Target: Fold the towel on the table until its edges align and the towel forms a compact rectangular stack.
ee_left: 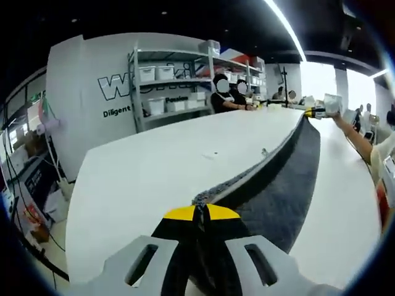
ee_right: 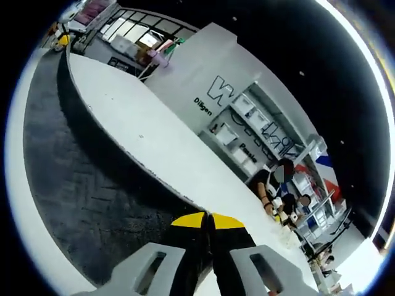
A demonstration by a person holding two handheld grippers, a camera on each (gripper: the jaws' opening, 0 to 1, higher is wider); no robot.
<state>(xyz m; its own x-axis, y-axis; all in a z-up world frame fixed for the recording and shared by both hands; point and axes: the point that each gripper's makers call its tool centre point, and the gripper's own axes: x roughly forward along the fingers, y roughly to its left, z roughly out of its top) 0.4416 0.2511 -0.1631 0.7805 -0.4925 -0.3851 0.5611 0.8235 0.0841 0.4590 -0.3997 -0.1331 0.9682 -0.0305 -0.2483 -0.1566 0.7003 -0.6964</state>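
Showing dark grey with a herringbone weave: the towel, its edge trimmed in lighter grey. Lying white beneath it: the table. Showing yellow tips over black pads and pale grey bodies: the left gripper and the right gripper. Carrying black lettering on white: the wall. Standing pale grey with white bins: the shelving

Dark grey towel stretched taut over table.
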